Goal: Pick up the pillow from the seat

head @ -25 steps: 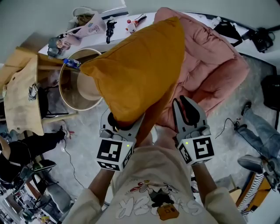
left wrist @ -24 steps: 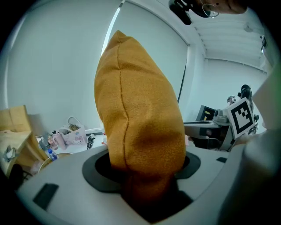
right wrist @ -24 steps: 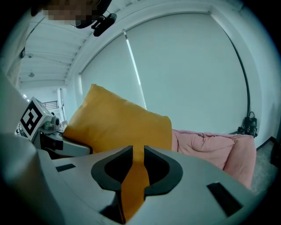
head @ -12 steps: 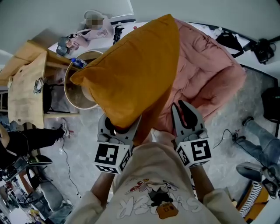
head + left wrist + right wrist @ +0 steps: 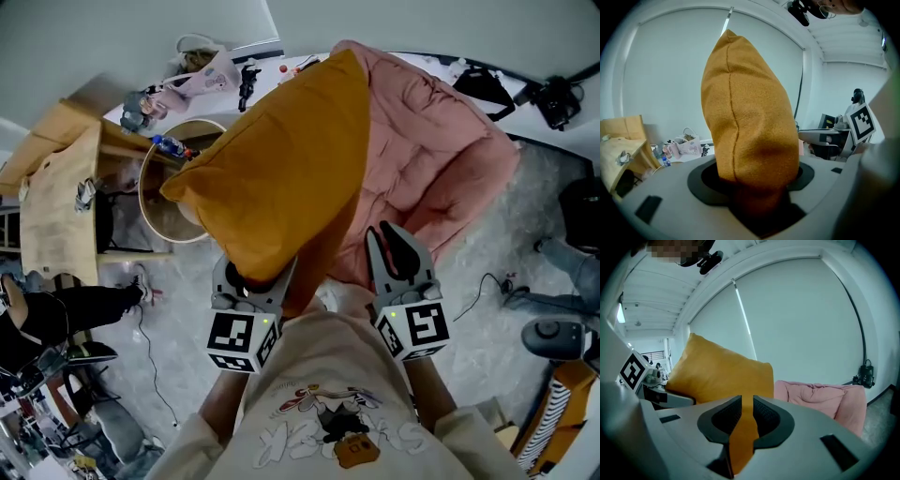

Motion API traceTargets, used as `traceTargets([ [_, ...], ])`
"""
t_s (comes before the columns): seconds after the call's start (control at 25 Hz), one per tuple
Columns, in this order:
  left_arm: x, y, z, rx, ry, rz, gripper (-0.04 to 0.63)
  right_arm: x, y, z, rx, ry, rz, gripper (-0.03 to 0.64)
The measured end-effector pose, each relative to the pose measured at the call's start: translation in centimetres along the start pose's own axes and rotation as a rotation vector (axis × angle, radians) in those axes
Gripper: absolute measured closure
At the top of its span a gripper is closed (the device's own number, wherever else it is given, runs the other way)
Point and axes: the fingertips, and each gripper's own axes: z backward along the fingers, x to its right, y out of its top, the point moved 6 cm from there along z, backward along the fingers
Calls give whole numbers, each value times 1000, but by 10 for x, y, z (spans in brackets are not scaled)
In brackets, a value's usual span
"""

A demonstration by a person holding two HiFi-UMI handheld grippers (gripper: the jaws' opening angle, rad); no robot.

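So the biggest thing here is the pink padded seat (image 5: 441, 159), a big squashy lounger on the floor, and there's nothing lying on it now because the orange pillow (image 5: 281, 178) is already up in the air. It hangs in front of the person, tilted on end with its top corner leaning out over the near edge of the seat and the floor beside it. Both grippers have it from the bottom, which I guess is why it stands up like a sail instead of flopping. The left gripper (image 5: 251, 274) has its jaws about halfway apart and stuffed full of a fat bunched corner, so that one looks like it's carrying the weight. The right gripper (image 5: 386, 239) has its jaws nearly together on just a thin fold of the orange fabric, more of a steadying pinch to stop the thing swinging. To me the pick-up part looks basically done. If anything goes wrong I'd bet on that thin fold slipping out on the right. Off to the left is a round wooden-rimmed thing (image 5: 150, 202), and by it a little water bottle (image 5: 172, 146), both well clear of the action.
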Motion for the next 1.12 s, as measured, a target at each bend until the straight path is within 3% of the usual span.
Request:
traceTargets([
  [0.28,-2,-26,15,-23,-73,-5,296,-24,-17,18,-5,-61,-23,528],
  [0.52,-15,-45,43,-6,-149,-31,296,-73,-36,36,8,-126,-37,528],
  [1.12,-36,-61,114,51,-371,-167,293,-188,-54,82,89,-323,-79,529],
])
